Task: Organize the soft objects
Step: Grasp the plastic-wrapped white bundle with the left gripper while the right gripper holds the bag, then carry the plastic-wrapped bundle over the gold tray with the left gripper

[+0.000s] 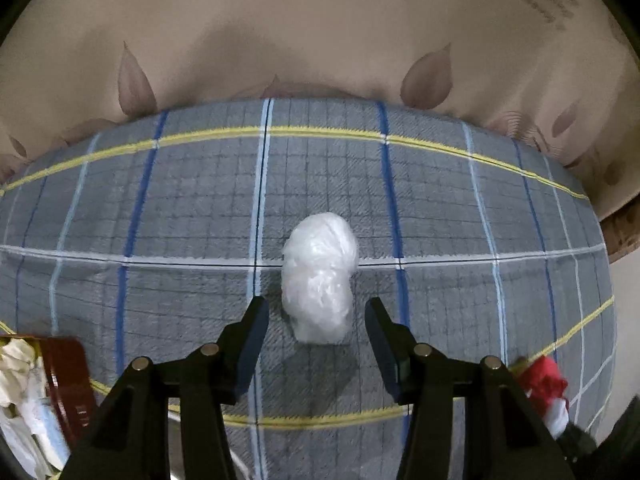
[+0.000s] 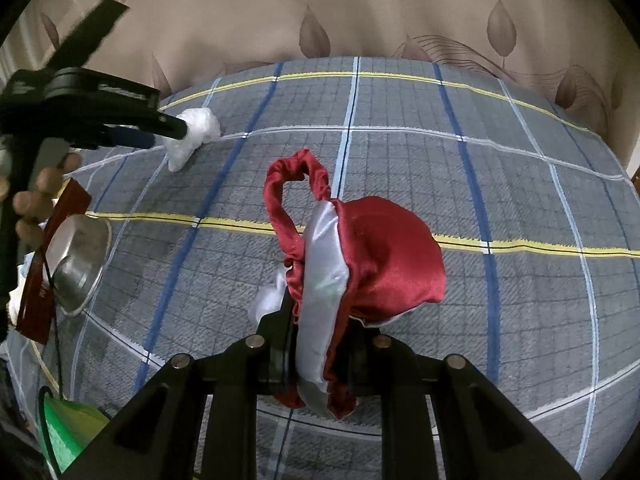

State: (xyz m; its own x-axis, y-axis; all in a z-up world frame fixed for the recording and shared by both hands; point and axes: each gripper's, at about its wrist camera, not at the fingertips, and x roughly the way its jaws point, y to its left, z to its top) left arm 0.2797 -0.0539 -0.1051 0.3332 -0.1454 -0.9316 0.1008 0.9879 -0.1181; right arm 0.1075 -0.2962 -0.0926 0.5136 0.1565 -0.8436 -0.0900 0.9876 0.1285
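Observation:
A crumpled white plastic bag lies on the grey plaid blanket. My left gripper hangs over its near end, open, one finger on each side of the bag and neither pad touching it. In the right wrist view the same bag lies at the far left, with the left gripper over it. My right gripper is shut on a red and white satin cloth, whose red gathered loop sticks up ahead of the fingers. That cloth also shows at the lower right of the left wrist view.
A dark red box holding white cloths sits at the blanket's left edge, with a shiny metal bowl beside it. A green item lies lower left. A person's fingers hold the left gripper. A beige leaf-print sheet lies beyond the blanket.

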